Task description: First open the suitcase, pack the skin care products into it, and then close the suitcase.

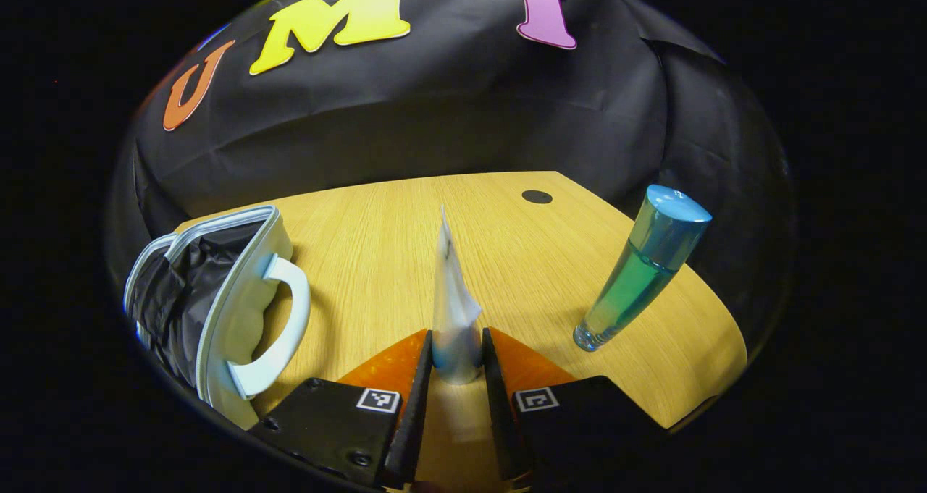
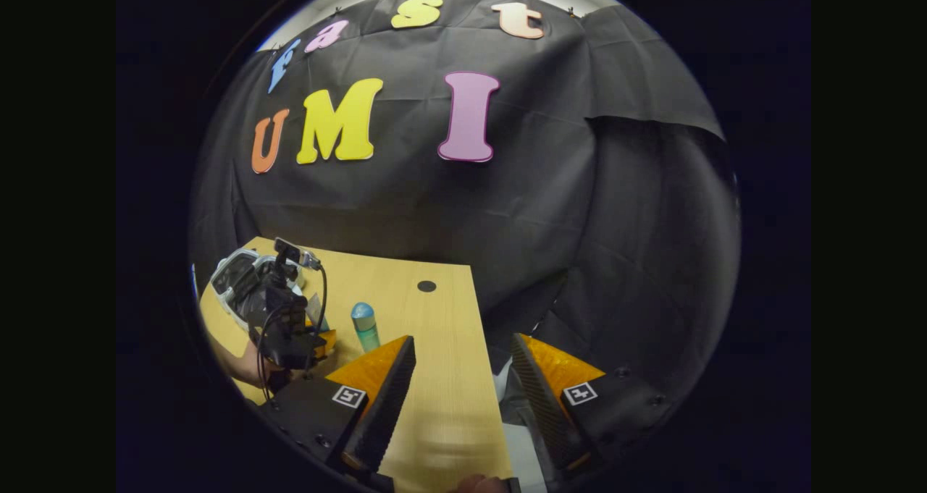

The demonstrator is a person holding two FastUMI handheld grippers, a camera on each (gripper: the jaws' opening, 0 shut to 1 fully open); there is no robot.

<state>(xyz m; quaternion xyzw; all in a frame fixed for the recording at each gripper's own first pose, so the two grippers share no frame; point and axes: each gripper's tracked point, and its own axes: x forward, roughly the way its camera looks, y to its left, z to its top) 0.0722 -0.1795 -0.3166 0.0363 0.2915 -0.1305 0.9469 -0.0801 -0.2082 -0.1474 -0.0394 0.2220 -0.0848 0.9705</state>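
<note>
In the left gripper view my left gripper (image 1: 457, 359) is shut on a white squeeze tube (image 1: 452, 301), which stands with its flat crimped end up, above the wooden table (image 1: 521, 261). The small white suitcase (image 1: 232, 301) lies open at the left, its dark lining and handle facing me. A blue-green bottle (image 1: 641, 272) with a blue cap stands on the table to the right. In the right gripper view my right gripper (image 2: 463, 384) is open over the table's right edge, holding nothing. Farther left there I see the left gripper (image 2: 290, 326), the suitcase (image 2: 235, 276) and the bottle (image 2: 365, 326).
A round black hole (image 1: 537, 197) marks the table near its far edge. Black cloth walls close off the back and right sides. In the right gripper view the table (image 2: 442, 377) ends just right of my fingers, with a pale floor patch (image 2: 525, 449) below.
</note>
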